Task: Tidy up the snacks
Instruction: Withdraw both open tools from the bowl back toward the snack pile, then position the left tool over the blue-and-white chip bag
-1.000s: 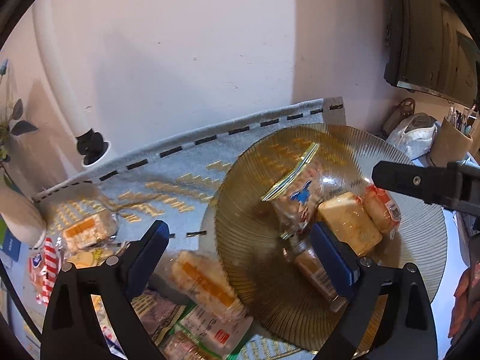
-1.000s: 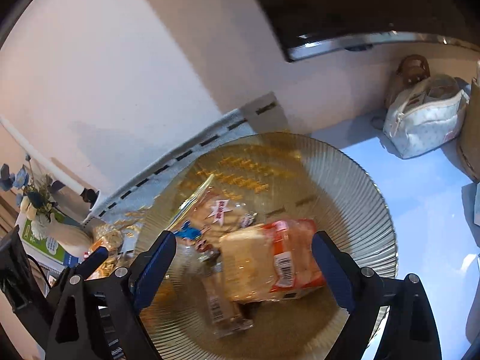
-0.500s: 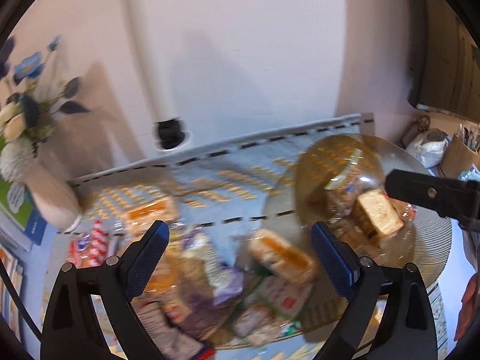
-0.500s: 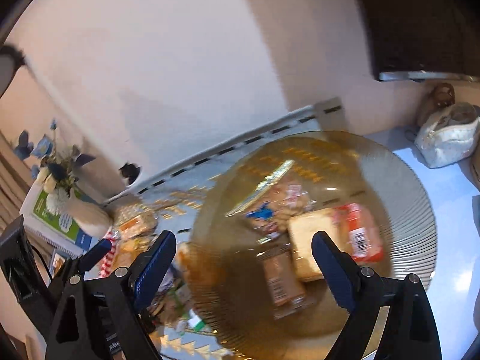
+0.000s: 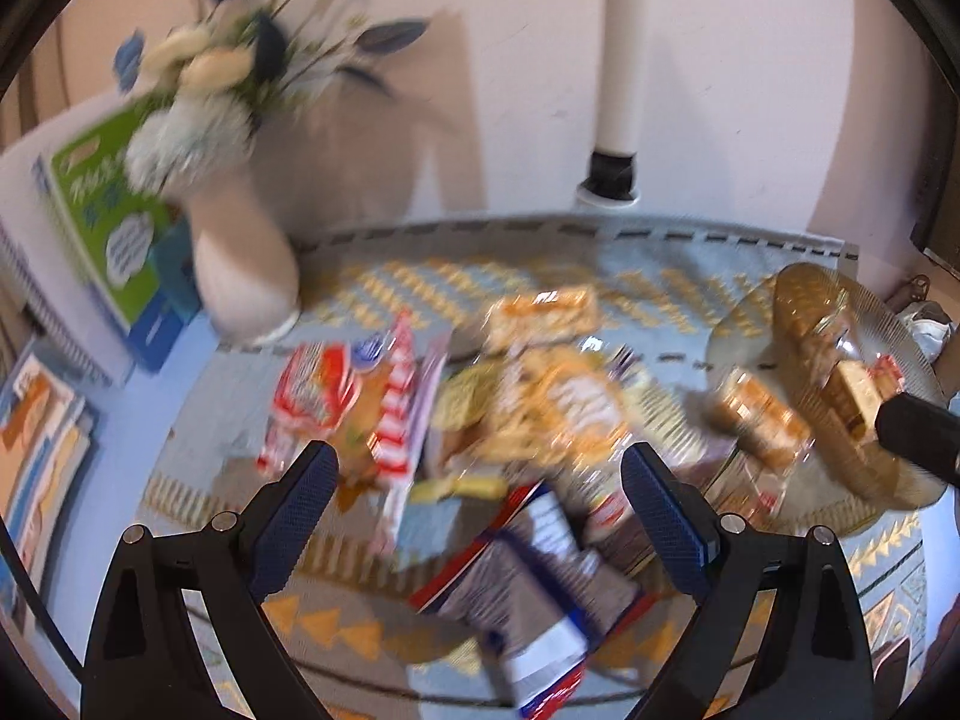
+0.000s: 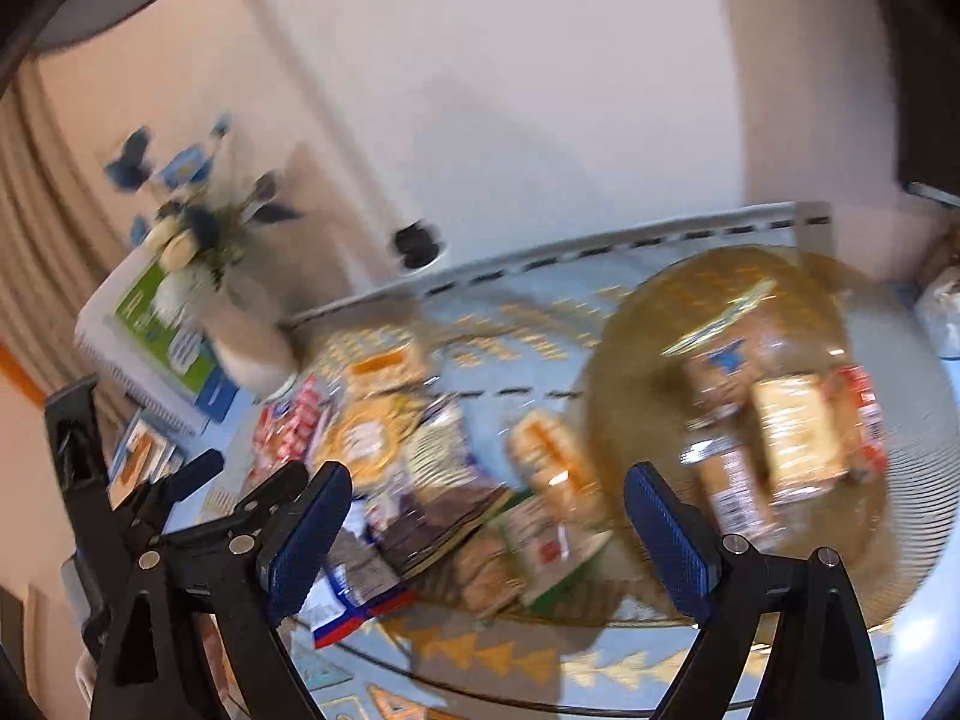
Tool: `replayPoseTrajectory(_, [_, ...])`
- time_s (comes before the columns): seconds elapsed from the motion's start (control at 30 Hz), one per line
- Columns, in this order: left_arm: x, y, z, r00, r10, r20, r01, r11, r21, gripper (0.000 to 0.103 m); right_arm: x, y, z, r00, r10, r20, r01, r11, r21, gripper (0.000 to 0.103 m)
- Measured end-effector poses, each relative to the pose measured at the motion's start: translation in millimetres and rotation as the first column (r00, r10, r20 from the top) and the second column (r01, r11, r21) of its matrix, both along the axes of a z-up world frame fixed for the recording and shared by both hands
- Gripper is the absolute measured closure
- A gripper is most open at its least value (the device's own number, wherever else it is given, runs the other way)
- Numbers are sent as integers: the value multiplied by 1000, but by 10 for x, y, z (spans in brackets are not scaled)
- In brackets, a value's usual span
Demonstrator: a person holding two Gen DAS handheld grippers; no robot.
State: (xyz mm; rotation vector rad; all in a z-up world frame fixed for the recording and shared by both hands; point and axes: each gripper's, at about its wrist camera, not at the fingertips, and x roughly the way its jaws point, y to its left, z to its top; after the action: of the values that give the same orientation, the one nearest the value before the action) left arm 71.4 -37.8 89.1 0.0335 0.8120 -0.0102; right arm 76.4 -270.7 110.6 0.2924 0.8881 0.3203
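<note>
Now both my claws, the left claw (image 5: 477, 504) and right claw (image 6: 487, 513), spread and empty, had swung from the plate (image 6: 900, 564), which held a few packets, to the loose snacks (image 5: 540, 402) heaped on the worktop, ready for another pick.

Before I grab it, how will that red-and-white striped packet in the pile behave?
The striped packet looks like thin film, so it probably flexes and crinkles rather than staying stiff. It seems flat and small, so likely light. It overlaps neighbouring packets, so pulling it may drag them along. The blur hides what is inside.
</note>
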Motion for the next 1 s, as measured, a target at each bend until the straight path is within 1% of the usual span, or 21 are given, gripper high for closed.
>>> replayPoseTrajectory(0.03, [-29,52,-51,1000,5,-9,-5,1000,-10,8,-40,94,-61,1000,27,8,-27,1000,-1,12])
replayPoseTrajectory(0.2, [-111,191,-269,999,7,-41,-9,999,-54,8,-140,381,-303,996,87,7,-86,995,-51,12])
replayPoseTrajectory(0.3, [-131,221,-396,998,4,-61,-8,998,-64,8,-170,470,-460,996,91,2,-90,993,-76,12])
replayPoseTrajectory(0.37, [-135,231,-473,998,-6,-70,1,997,-82,8,-178,496,-561,997,78,5,-77,991,-109,12])
replayPoseTrajectory(0.43, [-150,244,-508,998,-18,-66,10,992,-129,6,-179,515,-678,997,71,-1,-70,985,-156,12])
replayPoseTrajectory(0.5, [-128,250,-558,997,-21,-71,10,988,-153,5,-175,544,-781,997,79,-10,-80,976,-203,12])
replayPoseTrajectory(0.6, [-88,211,-688,996,-40,-75,25,982,-187,1,-161,614,-901,996,91,-4,-88,950,-301,12])
replayPoseTrajectory(0.67, [-85,213,-812,995,-58,-75,38,969,-244,0,-158,655,-1012,997,83,9,-73,925,-372,12])
replayPoseTrajectory(0.7, [-110,215,-842,997,-51,-52,36,967,-254,0,-134,672,-1108,997,74,-16,-74,912,-403,9])
replayPoseTrajectory(0.73, [-114,194,-836,997,-51,-57,36,970,-242,0,-88,632,-1159,997,58,-44,-71,922,-381,6])
replayPoseTrajectory(0.77, [-104,177,-837,997,-52,-60,36,971,-237,0,-72,566,-1175,998,39,-51,-55,933,-356,0])
replayPoseTrajectory(0.8, [-96,175,-829,997,-51,-61,35,971,-236,0,-37,493,-1218,997,14,-73,-38,941,-336,0])
replayPoseTrajectory(0.83, [-92,175,-828,997,-51,-62,35,971,-237,0,-38,477,-1219,997,12,-72,-36,943,-330,0])
replayPoseTrajectory(0.9, [-86,176,-822,997,-51,-62,35,971,-238,0,-48,512,-1234,997,16,-71,-40,931,-362,0])
replayPoseTrajectory(1.0, [-85,180,-817,997,-51,-62,35,971,-237,0,-52,492,-1245,997,16,-72,-40,934,-355,0])
